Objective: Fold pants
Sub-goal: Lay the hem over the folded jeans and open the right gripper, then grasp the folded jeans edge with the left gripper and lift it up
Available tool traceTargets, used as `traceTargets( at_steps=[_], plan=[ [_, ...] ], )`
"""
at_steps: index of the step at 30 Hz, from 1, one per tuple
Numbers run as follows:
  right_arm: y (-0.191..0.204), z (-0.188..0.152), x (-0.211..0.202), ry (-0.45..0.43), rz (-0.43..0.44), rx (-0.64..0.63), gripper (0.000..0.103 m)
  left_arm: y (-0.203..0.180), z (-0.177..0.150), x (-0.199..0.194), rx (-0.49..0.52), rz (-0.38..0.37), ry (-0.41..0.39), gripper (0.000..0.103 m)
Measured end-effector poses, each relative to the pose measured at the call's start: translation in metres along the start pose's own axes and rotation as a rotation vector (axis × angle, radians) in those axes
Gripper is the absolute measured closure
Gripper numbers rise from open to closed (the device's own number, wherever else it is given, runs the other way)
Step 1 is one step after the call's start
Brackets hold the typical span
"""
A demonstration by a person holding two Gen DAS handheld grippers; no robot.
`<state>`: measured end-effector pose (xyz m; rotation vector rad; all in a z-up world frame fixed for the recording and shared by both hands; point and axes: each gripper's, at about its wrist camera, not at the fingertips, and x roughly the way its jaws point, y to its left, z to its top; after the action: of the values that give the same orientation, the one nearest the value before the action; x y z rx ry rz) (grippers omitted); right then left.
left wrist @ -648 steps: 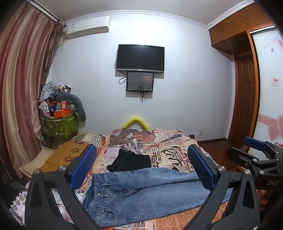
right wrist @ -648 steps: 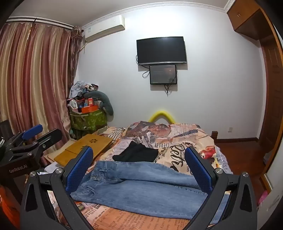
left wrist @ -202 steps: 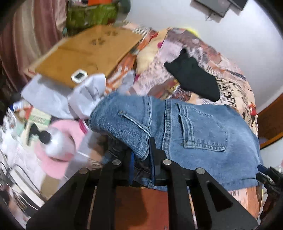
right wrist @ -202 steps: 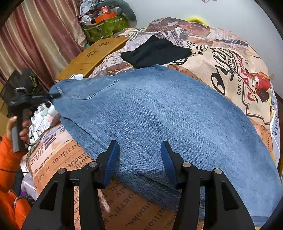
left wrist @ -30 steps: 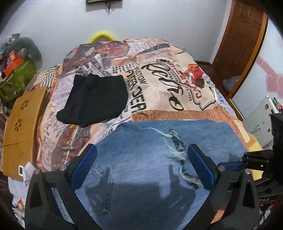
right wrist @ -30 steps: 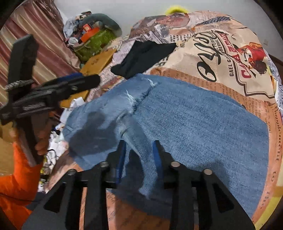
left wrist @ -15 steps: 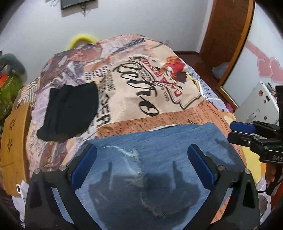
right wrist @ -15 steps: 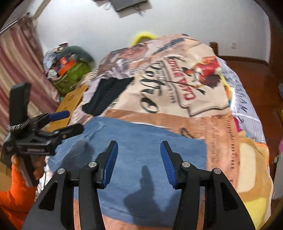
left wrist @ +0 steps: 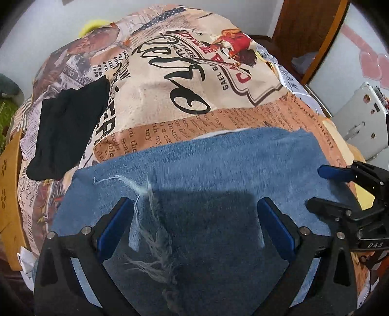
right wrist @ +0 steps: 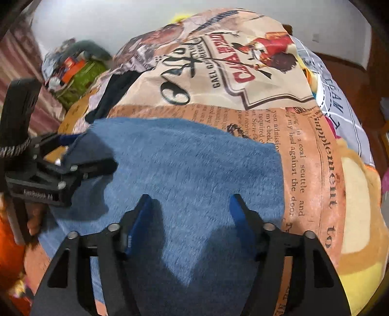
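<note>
A bedroom with a big bed

The bed cover [left wrist: 170,80] has pictures and words. White wall [right wrist: 121,19], brown door [left wrist: 306,31], striped curtain [right wrist: 17,56].

Both cameras look steeply down from close above the bed [left wrist: 243,80], each framed by its own open tool's two fingers. The left wrist view sits over the left tool [left wrist: 194,218], above the folded jeans [left wrist: 206,170], and shows the right tool [left wrist: 340,187] at its right edge. The right wrist view looks past the right tool [right wrist: 190,206] at the same denim, the left tool [right wrist: 80,155] at its left edge. Both views take in the jeans, the printed bedcover and the black garment [left wrist: 65,128] beyond.
</note>
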<state>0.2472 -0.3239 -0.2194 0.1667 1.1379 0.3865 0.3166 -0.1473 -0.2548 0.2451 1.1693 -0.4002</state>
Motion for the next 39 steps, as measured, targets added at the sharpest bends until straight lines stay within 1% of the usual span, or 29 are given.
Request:
traceTargets(
  at_steps=[4,7,10,12,14,21,24,26,29,32,34,37,39],
  plan=[
    [-0.006,-0.008,-0.007,-0.001,0.022,0.036,0.037,-0.003,-0.01,-0.008,0.036,0.031,-0.018,0.0],
    [-0.005,-0.016,-0.012,-0.004,0.006,0.036,0.037,-0.003,-0.02,-0.016,0.049,0.05,-0.033,0.0],
    [-0.001,-0.023,-0.017,-0.013,-0.017,0.031,0.036,0.003,-0.03,-0.021,0.014,0.047,-0.038,0.0],
    [-0.001,-0.026,-0.019,-0.018,-0.026,0.045,0.035,0.009,-0.037,-0.024,-0.023,0.032,-0.037,0.0],
    [0.0,-0.029,-0.021,-0.023,-0.031,0.058,0.035,0.012,-0.043,-0.028,-0.042,0.034,-0.039,0.0],
    [0.006,-0.033,-0.031,-0.023,-0.051,0.074,0.035,0.019,-0.065,-0.049,-0.071,0.078,-0.071,0.0],
    [0.01,-0.028,-0.032,-0.02,-0.051,0.081,0.035,0.026,-0.072,-0.059,-0.096,0.087,-0.089,0.0],
    [0.018,-0.024,-0.034,-0.034,-0.046,0.069,0.035,0.033,-0.076,-0.067,-0.119,0.106,-0.109,0.0],
    [0.035,-0.014,-0.039,-0.071,-0.049,0.011,0.035,0.047,-0.084,-0.085,-0.155,0.158,-0.154,0.0],
    [0.054,-0.001,-0.043,-0.099,-0.023,-0.035,0.035,0.068,-0.094,-0.106,-0.204,0.204,-0.211,0.0],
    [0.068,0.008,-0.044,-0.119,-0.005,-0.066,0.035,0.085,-0.104,-0.121,-0.252,0.238,-0.251,0.0],
    [0.088,0.018,-0.043,-0.137,0.026,-0.108,0.035,0.118,-0.122,-0.142,-0.343,0.263,-0.297,0.0],
    [0.102,0.023,-0.038,-0.138,0.049,-0.136,0.035,0.139,-0.136,-0.151,-0.405,0.268,-0.306,0.0]
  ],
)
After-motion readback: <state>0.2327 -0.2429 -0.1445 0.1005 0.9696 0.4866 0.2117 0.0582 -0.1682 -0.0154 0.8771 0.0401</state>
